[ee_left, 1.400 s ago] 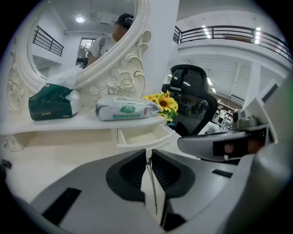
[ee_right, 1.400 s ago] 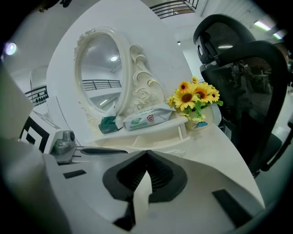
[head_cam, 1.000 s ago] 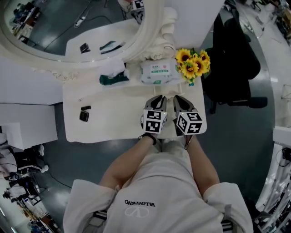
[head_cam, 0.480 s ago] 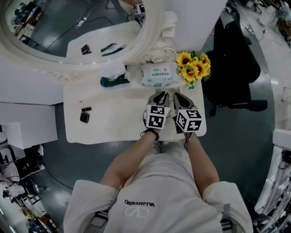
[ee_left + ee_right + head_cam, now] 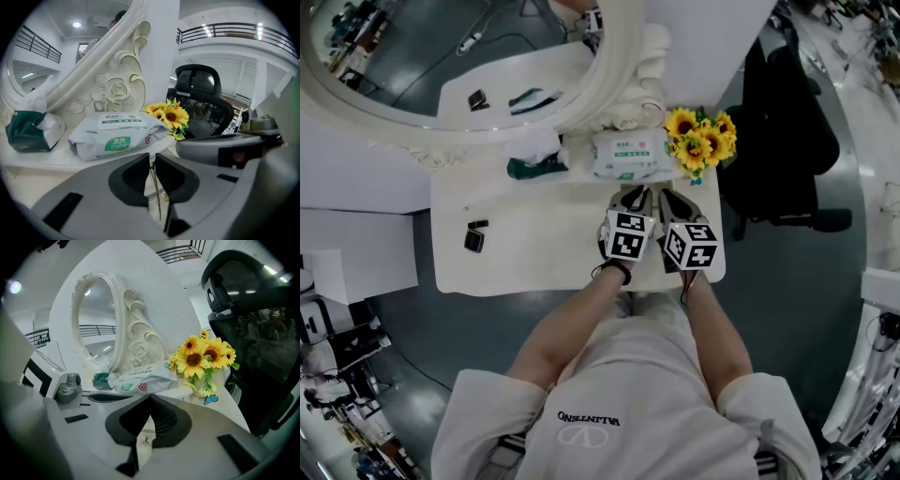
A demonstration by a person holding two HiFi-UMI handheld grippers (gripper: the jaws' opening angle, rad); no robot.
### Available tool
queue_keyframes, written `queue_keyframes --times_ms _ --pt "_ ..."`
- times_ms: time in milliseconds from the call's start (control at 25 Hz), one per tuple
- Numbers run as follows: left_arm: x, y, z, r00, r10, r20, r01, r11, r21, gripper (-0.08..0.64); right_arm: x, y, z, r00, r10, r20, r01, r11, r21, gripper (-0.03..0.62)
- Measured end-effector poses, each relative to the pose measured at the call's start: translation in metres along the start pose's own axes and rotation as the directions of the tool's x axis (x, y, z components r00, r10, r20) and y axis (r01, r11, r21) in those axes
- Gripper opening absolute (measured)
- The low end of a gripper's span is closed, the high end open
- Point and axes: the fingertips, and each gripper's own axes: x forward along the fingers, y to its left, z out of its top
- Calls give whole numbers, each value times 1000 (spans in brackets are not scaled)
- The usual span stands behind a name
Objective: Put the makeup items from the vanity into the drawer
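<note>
Two small black makeup items, a compact (image 5: 473, 241) and a slimmer piece (image 5: 476, 223), lie at the left of the white vanity (image 5: 534, 262). Both grippers hover side by side over its right part, far from those items. My left gripper (image 5: 630, 195) (image 5: 151, 157) has its jaws shut, and only a thin dark sliver shows in the slit between them. My right gripper (image 5: 671, 199) (image 5: 150, 398) is shut too, its tips meeting with nothing held. Both point toward the wet wipes pack (image 5: 626, 153) (image 5: 117, 136) (image 5: 140, 378). No drawer is in view.
A green tissue pack (image 5: 534, 161) (image 5: 26, 131) sits left of the wipes. A pot of sunflowers (image 5: 698, 136) (image 5: 204, 355) stands at the back right corner. The ornate oval mirror (image 5: 441, 56) rises behind, and a black office chair (image 5: 787, 122) is right of the vanity.
Both grippers have edged toward the back of the vanity, the left one also slightly to the right. Their jaws stayed as they were.
</note>
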Motion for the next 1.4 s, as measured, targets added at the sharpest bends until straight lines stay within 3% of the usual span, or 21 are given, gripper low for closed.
queue_keyframes --times_ms 1080,1400 --pt "12 1 -6 1000 -18 0 18 1000 15 54 3 -1 -5 1000 1 -27 -1 1000 4 12" --pt "11 1 -6 999 -28 25 27 999 29 87 2 1 -9 999 2 -32 -2 1000 6 12"
